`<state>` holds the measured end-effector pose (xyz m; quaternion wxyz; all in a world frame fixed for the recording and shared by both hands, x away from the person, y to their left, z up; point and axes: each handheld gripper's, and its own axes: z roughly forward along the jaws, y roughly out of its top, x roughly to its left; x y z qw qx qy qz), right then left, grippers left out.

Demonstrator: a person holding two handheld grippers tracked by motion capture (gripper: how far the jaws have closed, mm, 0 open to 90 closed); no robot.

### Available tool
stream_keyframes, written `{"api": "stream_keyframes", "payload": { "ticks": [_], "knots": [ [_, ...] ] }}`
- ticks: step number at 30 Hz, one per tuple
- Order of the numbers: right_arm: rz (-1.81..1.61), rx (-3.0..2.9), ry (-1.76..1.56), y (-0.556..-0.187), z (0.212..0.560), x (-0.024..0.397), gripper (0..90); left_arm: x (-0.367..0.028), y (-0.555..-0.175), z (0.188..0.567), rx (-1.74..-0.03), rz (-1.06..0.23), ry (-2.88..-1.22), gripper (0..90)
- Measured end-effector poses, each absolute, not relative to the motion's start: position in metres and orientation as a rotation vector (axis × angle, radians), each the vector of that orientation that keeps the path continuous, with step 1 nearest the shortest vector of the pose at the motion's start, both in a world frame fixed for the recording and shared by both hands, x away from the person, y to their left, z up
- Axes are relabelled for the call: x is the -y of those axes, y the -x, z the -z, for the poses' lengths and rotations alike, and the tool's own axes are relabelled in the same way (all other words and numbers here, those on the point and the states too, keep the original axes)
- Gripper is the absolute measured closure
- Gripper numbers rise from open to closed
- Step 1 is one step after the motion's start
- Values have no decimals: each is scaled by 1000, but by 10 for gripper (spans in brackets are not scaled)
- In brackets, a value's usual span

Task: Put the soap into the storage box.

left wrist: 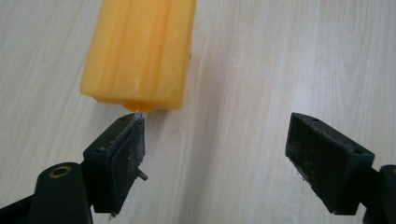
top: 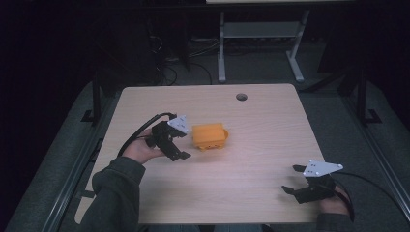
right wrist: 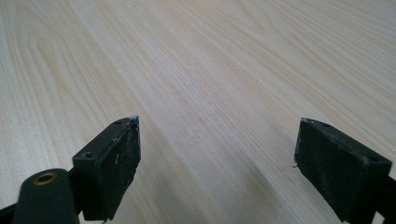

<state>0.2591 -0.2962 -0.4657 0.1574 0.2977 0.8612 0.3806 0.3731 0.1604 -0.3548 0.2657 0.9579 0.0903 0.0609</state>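
In the high view we see a light wood-grain table (top: 270, 145) with a small round grommet hole (top: 241, 96) near its far edge. An orange ribbed plastic block (top: 209, 136) lies on the table left of centre. The left gripper (top: 181, 145), black with a grey three-cornered plate on top, sits just beside the block's left side, held in the person's left hand (top: 140, 151) with a dark green sleeve (top: 116, 193) behind it. The right gripper (top: 296, 180) rests low at the near right part of the table, well apart from the block, with the right hand (top: 333, 205) behind it. In the left gripper view we find the jaws spread wide and released, with nothing between them; the orange block (left wrist: 140, 51) lies ahead on the table (left wrist: 280, 56), its near end right at the tip of the jaw at the left of that view, though we cannot tell whether they touch. In the right gripper view the jaws likewise stand wide apart and released, grasping nothing, above bare wood grain (right wrist: 210, 70).
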Motion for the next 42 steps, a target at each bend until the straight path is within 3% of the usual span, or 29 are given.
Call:
{"api": "stream_keyframes", "payload": {
  "ticks": [42],
  "knots": [
    [-1055,-2428,-890,-258,465,295,140,-208,-324,386,-320,-180,-2515,191]
  ]
}}
